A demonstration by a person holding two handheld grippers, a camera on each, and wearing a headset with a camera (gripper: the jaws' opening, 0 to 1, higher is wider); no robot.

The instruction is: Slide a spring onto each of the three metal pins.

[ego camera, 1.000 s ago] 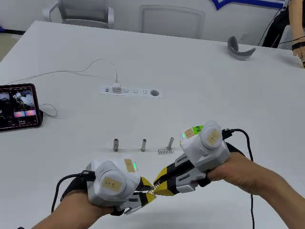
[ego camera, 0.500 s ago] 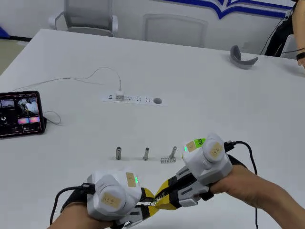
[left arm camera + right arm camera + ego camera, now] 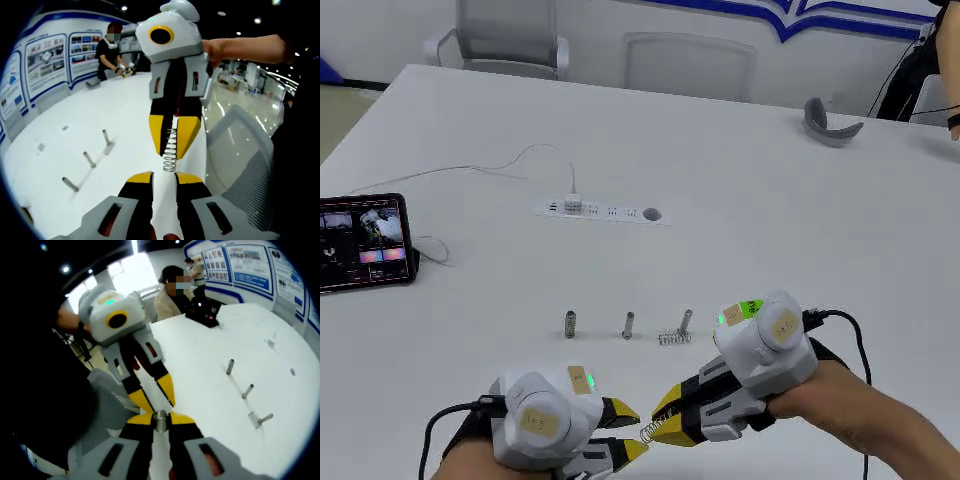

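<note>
White table (image 3: 790,230) is stretching out ahead of me, with a tablet (image 3: 365,243) glowing at its left edge and a power strip (image 3: 600,211) lying further back. I am holding both grippers low over the near edge, tips facing each other. The right gripper (image 3: 667,420) is pinching a spring (image 3: 653,428) by one end, jaws closed on it, so the coil is sticking out toward the left gripper (image 3: 632,431). That one's jaws are standing apart around the free end, and I cannot tell whether they are touching it. Beyond the tips, the left pin (image 3: 570,324), middle pin (image 3: 628,325) and right pin (image 3: 686,321) are standing upright in a row. A second spring (image 3: 672,338) is lying flat, touching the right pin's foot.
</note>
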